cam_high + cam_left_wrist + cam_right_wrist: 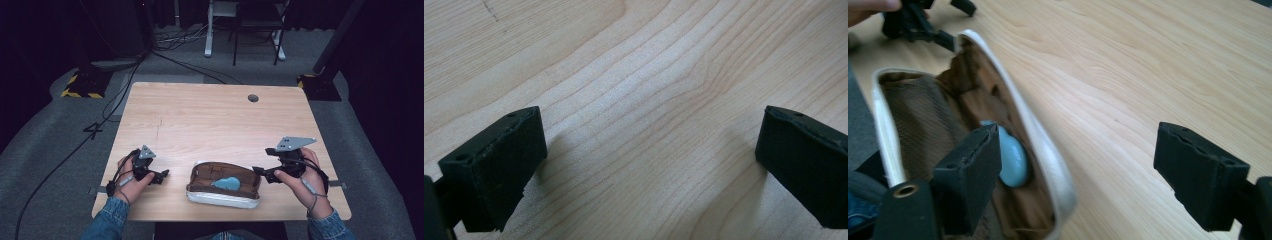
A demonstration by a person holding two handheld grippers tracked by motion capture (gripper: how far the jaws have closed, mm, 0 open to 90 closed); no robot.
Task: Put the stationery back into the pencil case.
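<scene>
A white pouch [220, 199] with a brown lining lies open near the table's front edge, between the two hands. Inside it rests a light blue rounded object [227, 183]. My right gripper [260, 173] is open at the pouch's right end. In the right gripper view its jaws [1078, 175] straddle the pouch's white rim [1045, 145], one jaw over the lining beside the blue object [1014, 161], the other over bare wood. My left gripper [163, 176] stands open just left of the pouch, apart from it. Between its jaws [649, 165] is plain tabletop.
The wooden table [210, 120] has a round cable hole [253, 98] at the back right. Cables run over the grey floor at the left, and a black chair [257, 22] and white desk legs stand behind the table.
</scene>
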